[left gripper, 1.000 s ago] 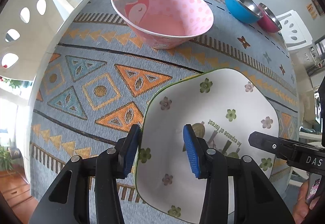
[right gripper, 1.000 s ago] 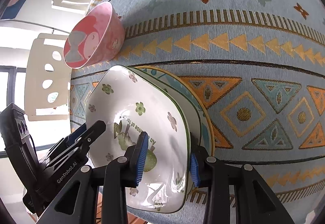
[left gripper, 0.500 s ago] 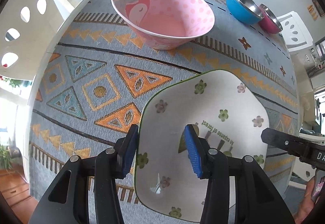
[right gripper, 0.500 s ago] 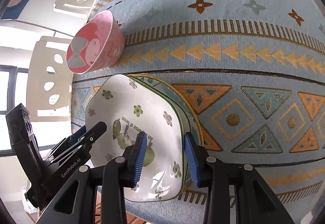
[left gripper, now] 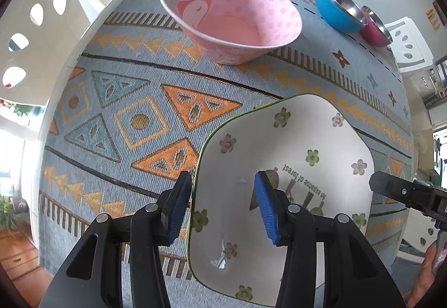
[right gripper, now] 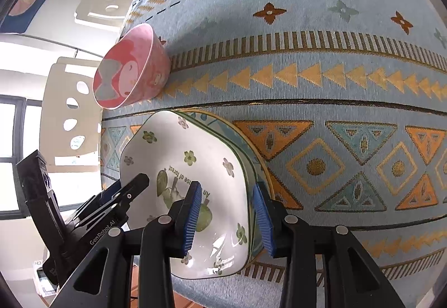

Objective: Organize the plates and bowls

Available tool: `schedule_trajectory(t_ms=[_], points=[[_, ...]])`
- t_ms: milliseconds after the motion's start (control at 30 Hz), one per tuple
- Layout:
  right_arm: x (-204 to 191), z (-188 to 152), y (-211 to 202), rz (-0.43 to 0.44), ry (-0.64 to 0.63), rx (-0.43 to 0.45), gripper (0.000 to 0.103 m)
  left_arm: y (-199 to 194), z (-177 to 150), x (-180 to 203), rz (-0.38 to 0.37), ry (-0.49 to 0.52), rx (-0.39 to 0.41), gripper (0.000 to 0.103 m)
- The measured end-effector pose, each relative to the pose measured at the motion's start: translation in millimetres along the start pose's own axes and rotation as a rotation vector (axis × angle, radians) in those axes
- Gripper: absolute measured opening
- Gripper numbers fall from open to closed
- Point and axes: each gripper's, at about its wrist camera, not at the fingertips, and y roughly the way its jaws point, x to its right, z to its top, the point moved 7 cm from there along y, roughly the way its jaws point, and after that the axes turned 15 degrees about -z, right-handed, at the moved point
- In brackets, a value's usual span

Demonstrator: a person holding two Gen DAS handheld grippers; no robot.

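Observation:
A white flowered plate (left gripper: 301,151) with a green rim lies near the table's front edge, stacked on another plate (right gripper: 245,146) with a yellow and teal rim. My left gripper (left gripper: 223,207) is open, its fingers on either side of the white plate's left rim. My right gripper (right gripper: 227,217) is open, its fingers on either side of the stack's right rim. A pink patterned bowl (left gripper: 229,20) stands further back; it also shows in the right wrist view (right gripper: 131,67).
A blue steel-lined bowl (left gripper: 339,13) and a magenta bowl (left gripper: 375,28) stand at the far right. A patterned blue cloth (left gripper: 125,101) covers the table. White chairs (left gripper: 30,37) stand around it. The table's front edge is right below both grippers.
The white plate has settled lower onto the plate beneath it. My right gripper's jaws have widened and let go of the rim. The left gripper has stayed open around the left rim.

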Motion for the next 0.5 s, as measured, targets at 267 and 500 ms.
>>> schedule_trajectory(t_ms=[267, 500], points=[[1, 3, 5, -0.005, 0.0, -0.009, 0.037, 2, 1, -4, -0.003, -0.01, -0.003, 0.044], [2, 5, 11, -0.008, -0.007, -0.02, 0.037, 4, 1, -11, -0.007, -0.019, -0.011, 0.044]])
